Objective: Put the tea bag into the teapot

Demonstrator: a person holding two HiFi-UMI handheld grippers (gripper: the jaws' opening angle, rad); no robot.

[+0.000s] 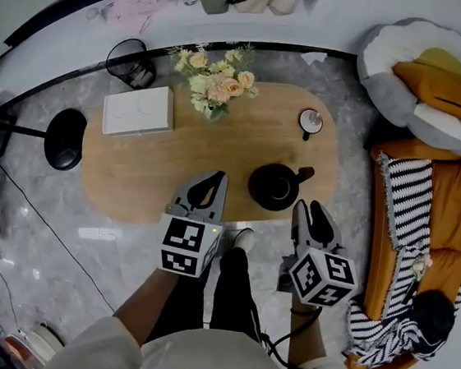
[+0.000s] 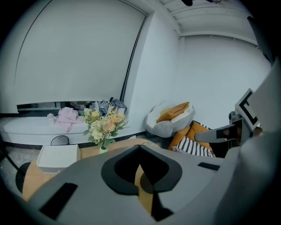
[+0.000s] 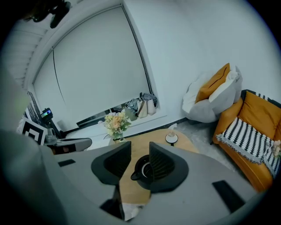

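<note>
One round teapot (image 1: 273,186), oval wooden table (image 1: 157,171).

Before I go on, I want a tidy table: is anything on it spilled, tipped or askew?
Nothing stands out. The teapot, the vase of flowers and the white box sit upright and apart on the wooden table, with no spill visible.

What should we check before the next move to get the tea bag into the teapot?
1. Right tool open with nothing in it: ok.
2. Left tool out of the way: ok, shut with nothing in it.
3. Teapot upright on the table: ok.
4. Teapot's top open: looks ok.
5. Tea bag spotted: cannot tell; something small sits on the little dish.
</note>
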